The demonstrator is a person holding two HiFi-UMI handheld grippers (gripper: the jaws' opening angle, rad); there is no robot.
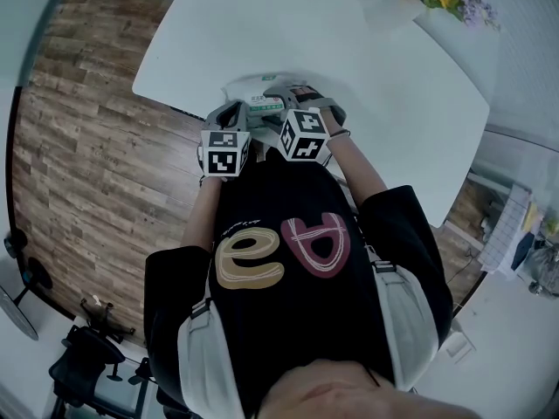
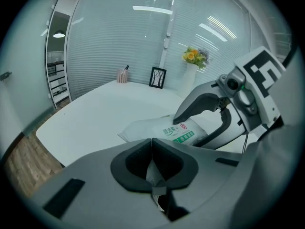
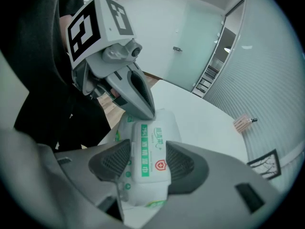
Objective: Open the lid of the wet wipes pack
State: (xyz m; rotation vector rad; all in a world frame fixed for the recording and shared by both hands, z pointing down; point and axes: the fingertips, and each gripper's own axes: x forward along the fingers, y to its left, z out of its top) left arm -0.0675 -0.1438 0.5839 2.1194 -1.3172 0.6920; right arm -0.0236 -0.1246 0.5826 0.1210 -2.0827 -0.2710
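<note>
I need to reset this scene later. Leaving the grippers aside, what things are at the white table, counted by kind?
wipes pack: 1
flower vase: 1
picture frame: 1
pink holder: 1
Total: 4

head camera looks steeply down past the person's chest (image 1: 288, 260) at the table (image 1: 367, 68). cameras close behind the left claw (image 2: 152, 144) and right claw (image 3: 143, 163) face each other; all share the wipes pack (image 1: 262, 105) at the claws' tips.
</note>
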